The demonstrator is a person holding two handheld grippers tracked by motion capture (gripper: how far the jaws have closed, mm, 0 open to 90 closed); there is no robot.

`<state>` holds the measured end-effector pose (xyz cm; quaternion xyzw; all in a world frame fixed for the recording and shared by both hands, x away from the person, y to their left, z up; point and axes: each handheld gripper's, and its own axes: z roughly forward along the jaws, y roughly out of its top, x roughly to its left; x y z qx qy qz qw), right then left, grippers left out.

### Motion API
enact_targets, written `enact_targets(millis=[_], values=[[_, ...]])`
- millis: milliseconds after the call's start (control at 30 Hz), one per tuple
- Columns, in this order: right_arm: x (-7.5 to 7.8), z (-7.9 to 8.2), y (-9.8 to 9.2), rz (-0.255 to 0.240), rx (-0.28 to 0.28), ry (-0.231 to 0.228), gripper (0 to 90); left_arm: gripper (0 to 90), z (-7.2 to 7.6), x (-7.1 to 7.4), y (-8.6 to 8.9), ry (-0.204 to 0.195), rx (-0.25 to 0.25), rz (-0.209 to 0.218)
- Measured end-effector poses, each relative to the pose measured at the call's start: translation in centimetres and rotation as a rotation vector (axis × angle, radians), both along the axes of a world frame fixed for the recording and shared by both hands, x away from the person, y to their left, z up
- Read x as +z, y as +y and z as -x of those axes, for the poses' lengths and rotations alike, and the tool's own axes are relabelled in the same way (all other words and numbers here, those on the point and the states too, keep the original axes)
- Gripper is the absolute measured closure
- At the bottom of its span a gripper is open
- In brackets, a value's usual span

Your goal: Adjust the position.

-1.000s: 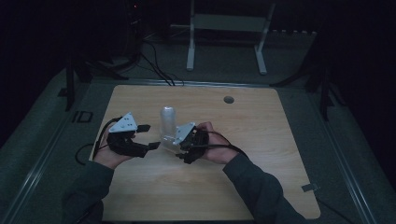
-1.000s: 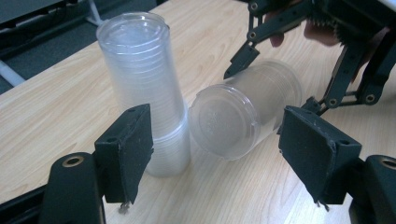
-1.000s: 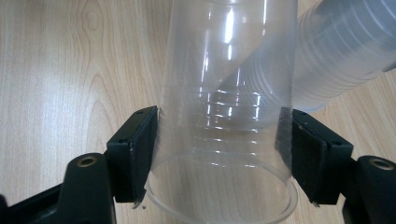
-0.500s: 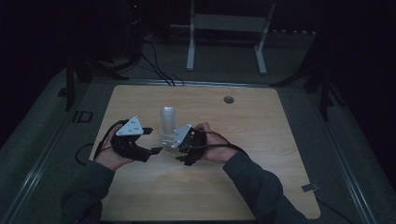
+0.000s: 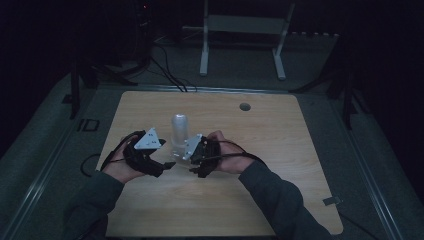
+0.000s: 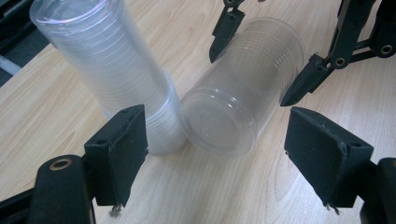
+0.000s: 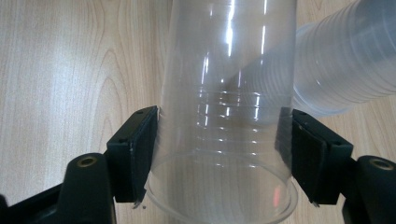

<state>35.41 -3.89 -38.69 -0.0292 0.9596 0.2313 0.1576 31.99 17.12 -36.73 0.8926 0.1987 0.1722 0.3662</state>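
My right gripper [image 7: 224, 154] is shut on a single clear plastic cup [image 7: 229, 70] lying on its side, pads pressed on its wall near the rim. In the left gripper view this cup [image 6: 233, 93] points its closed bottom at me. My left gripper [image 6: 224, 158] is open and its jaws have just been opening. The cup's bottom lies just ahead of its pads, untouched. A stack of clear cups [image 5: 180, 132] stands upside down on the table behind both grippers. In the high view the left gripper [image 5: 167, 165] and the right gripper [image 5: 192, 167] face each other closely.
The wooden table [image 5: 280, 150] has a round cable hole [image 5: 244, 106] at the back right. A white metal frame [image 5: 240, 30] stands on the floor beyond the table. Cables trail from both grippers.
My left hand has shifted a little to the right, closer to the right gripper. The right hand and its cup have stayed put.
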Motion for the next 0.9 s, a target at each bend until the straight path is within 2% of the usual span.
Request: enact_targets(millis=[267, 533, 733, 900], values=[[-0.1, 0.2, 0.3, 0.030, 0.020, 0.003, 30.2, 22.2, 0.1, 0.1, -0.6, 0.004, -0.024, -0.041], [-0.3, 0.6, 0.5, 0.084, 0.033, -0.028, 30.2, 23.0, 0.2, -0.2, -1.3, 0.021, -0.048, -0.100], [-0.3, 0.6, 0.7, 0.093, 0.038, -0.029, 30.2, 22.1, 0.2, -0.3, -1.5, 0.031, -0.062, -0.121], [-0.4, 0.7, 0.9, 0.105, 0.047, -0.031, 30.2, 21.7, 0.1, -0.4, -1.9, 0.033, -0.074, -0.164]])
